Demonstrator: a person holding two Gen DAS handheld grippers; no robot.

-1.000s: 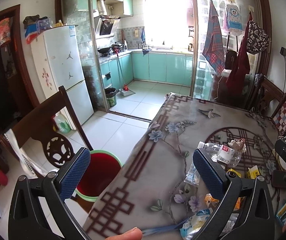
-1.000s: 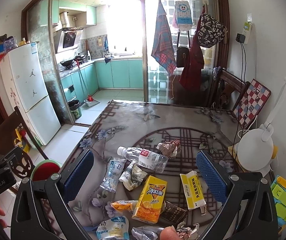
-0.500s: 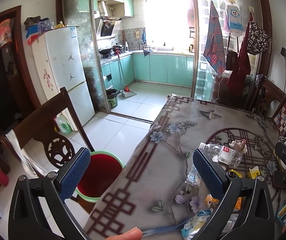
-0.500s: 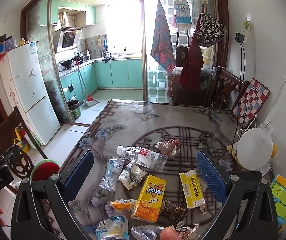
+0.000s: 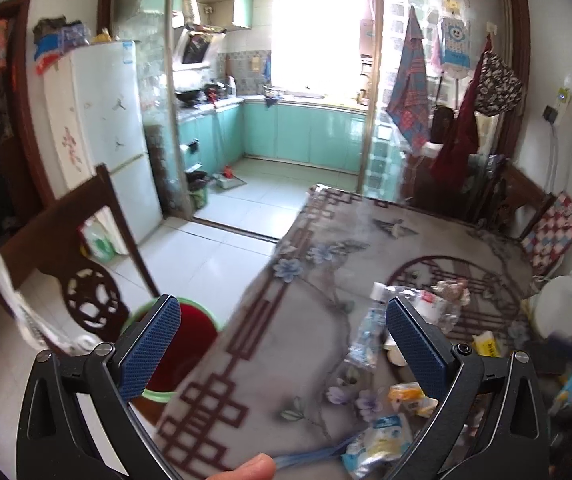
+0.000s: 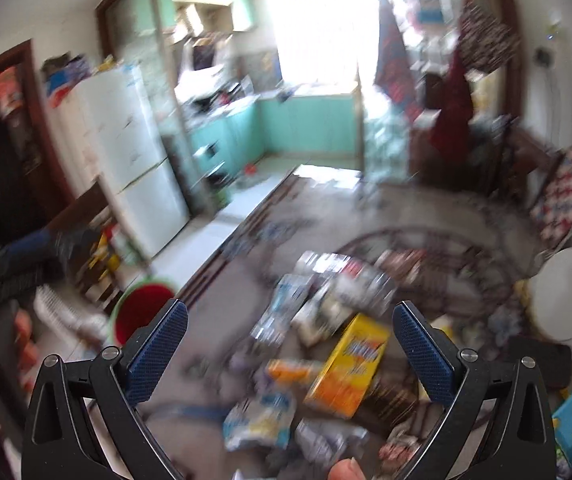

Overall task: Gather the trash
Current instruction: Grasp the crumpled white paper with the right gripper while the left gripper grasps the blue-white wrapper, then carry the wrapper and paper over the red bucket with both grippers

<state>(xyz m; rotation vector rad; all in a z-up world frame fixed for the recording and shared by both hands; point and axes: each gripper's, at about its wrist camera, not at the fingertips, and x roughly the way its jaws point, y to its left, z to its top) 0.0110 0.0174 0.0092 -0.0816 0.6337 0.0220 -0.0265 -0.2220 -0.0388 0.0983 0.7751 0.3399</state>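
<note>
I am holding both grippers above the bench (image 5: 310, 308), and the collecting is not yet begun as far as I can judge. The jaws of my left gripper (image 5: 282, 340) are spread wide, gripping nothing; those of my right gripper (image 6: 290, 344) are likewise spread and empty. All the trash is lying on the bench. The red bucket (image 5: 182, 356) on the floor beside the bench is showing no contents from here. I am counting one clear plastic bottle (image 5: 418, 304), one yellow juice carton (image 6: 350, 364), one crumpled wrapper (image 5: 452, 288) and several pouches; blur in the right view is preventing a firm total.
</note>
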